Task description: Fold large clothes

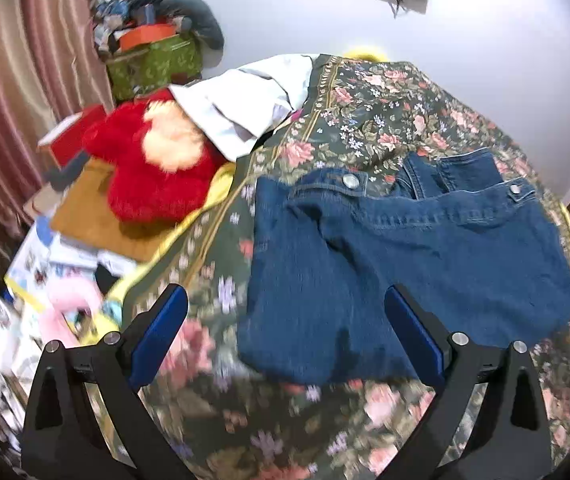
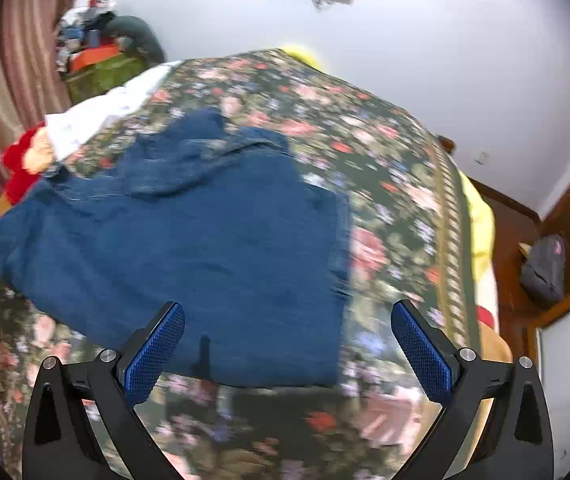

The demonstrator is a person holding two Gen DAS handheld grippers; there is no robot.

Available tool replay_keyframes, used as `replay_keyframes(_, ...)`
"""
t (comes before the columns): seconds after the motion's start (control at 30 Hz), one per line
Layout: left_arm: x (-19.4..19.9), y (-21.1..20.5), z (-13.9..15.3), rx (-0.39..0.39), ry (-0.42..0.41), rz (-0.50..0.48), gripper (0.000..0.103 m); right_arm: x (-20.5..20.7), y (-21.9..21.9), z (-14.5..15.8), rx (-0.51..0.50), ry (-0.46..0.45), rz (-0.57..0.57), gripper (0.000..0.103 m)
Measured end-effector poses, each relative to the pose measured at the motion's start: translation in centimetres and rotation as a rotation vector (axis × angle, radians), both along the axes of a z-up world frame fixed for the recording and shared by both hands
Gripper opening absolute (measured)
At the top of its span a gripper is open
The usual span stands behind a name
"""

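The bed (image 1: 365, 120) fills most of both views; its cover is dark green with pink flowers. On it lies the jacket (image 1: 405, 264), blue denim, folded into a flat and roughly square packet with the metal buttons and the collar at the far edge. In the right wrist view the jacket (image 2: 189, 240) is in the middle and to the left, and its near hem lies just under the fingers. Both claws look down at a slant over the near edge of the bed. The left gripper (image 1: 285, 316) has its jaws wide apart and nothing is between the blue pads; the left finger is over the flowered cover and the right finger is over the denim, and I cannot tell if it touches. The right gripper (image 2: 288, 322) is also spread wide and holds nothing. To the far left of the bed is a white cloth (image 1: 241, 112), and beside it a red plush toy (image 1: 153, 172). In the far left corner, next to the curtain (image 1: 17, 92), stands a green box (image 1: 153, 64); an orange box (image 1: 147, 36) and a heap of mixed things are piled on it. Their details are too blurred to tell.
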State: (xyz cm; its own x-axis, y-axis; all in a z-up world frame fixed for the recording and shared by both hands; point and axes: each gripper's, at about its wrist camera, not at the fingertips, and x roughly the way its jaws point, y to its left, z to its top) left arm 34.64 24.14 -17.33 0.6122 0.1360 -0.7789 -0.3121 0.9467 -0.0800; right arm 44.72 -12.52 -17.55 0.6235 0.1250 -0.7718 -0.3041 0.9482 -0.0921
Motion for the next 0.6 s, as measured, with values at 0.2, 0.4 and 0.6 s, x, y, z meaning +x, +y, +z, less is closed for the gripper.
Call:
replay_keyframes(0.2, -3.3, -0.5, -2.1, -0.038, -0.047, 0.101, 0.100, -1.3, 5.2, 0.1, -0.037, -0.039, 0.105, 0.103)
replay_keyframes(0.4, -3.8, -0.4, -6.0, -0.231, 0.016, 0.184, 0.100, -1.4, 8.8, -2.6, -0.140, -0.033, 0.181, 0.103)
replay_keyframes(0.6, -3.2, -1.0, -7.6, -0.402, -0.007, 0.199, 0.099, -0.5, 9.9, -6.9, -0.217, 0.068, 0.221, 0.103)
